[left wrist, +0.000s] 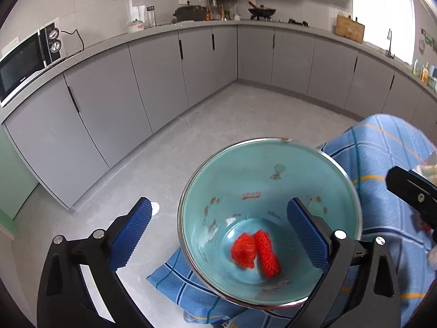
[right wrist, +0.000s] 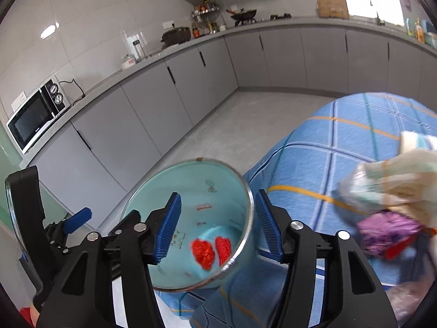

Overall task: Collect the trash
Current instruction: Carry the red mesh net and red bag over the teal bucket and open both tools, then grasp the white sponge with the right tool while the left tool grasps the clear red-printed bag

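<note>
A light blue bowl with a metal rim [left wrist: 273, 186] sits at the corner of a table covered by a blue checked cloth [left wrist: 382, 147]. Two red scraps of trash [left wrist: 255, 250] lie in its bottom. My left gripper [left wrist: 218, 235] is open, its fingers straddling the bowl's near left rim. In the right wrist view the bowl [right wrist: 188, 188] holds the red scraps [right wrist: 211, 250], and my right gripper [right wrist: 217, 229] is open with its fingers on either side of the bowl's right rim. Crumpled wrappers and a purple packet [right wrist: 387, 232] lie on the cloth to the right.
Grey kitchen cabinets [left wrist: 153, 73] run along the far walls, with a microwave [left wrist: 24, 65] on the counter at left. The grey floor [left wrist: 218, 125] lies beyond the table edge. The other gripper's body [right wrist: 30, 218] shows at left in the right wrist view.
</note>
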A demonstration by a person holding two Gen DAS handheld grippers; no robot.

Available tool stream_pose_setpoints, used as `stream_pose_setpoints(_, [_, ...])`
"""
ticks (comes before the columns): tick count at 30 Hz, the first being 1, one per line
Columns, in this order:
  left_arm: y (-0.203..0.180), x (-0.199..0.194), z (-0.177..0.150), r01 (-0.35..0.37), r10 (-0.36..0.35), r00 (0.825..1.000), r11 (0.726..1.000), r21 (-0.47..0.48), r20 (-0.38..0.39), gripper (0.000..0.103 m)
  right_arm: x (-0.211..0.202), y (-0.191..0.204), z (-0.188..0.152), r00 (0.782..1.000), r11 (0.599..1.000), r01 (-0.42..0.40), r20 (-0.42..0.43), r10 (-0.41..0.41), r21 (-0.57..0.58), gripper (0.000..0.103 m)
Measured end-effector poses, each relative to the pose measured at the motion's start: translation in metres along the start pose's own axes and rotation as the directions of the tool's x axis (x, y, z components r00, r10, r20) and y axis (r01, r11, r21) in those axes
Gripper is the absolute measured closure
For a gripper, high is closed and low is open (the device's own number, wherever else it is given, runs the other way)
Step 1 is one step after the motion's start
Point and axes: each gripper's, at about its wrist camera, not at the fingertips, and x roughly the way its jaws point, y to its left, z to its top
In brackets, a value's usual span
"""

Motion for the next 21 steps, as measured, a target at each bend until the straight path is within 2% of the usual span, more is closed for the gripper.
stream_pose_setpoints(5, [-0.01,-0.024,0.004,0.025,-0.026,0.999,1.0,0.004,0.035,0.006,-0.032,-0.011,0.002,0.997,0.999,0.053,0.054,-0.052,-0.007,0.042])
stream_pose_setpoints(12, [-0.048,-0.055,-0.001,0.123,-0.128,0.989,0.989,0.081,0.067,0.006,-0.075,-0.052,-0.002,0.985,0.989,0.138,0.096,-0.143,0.054,0.042])
stream_pose_setpoints(17, [-0.079,-0.069,-0.008,0.192,-0.202,0.977,0.973,0.126,0.067,0.006,-0.111,-0.084,-0.01,0.965,0.972,0.215,0.129,-0.227,0.098,0.039])
stream_pose_setpoints(21, [-0.103,-0.076,-0.013,0.217,-0.233,0.97,0.961,0.173,0.074,0.006,-0.136,-0.11,-0.025,0.941,0.949,0.287,0.147,-0.305,0.13,0.034])
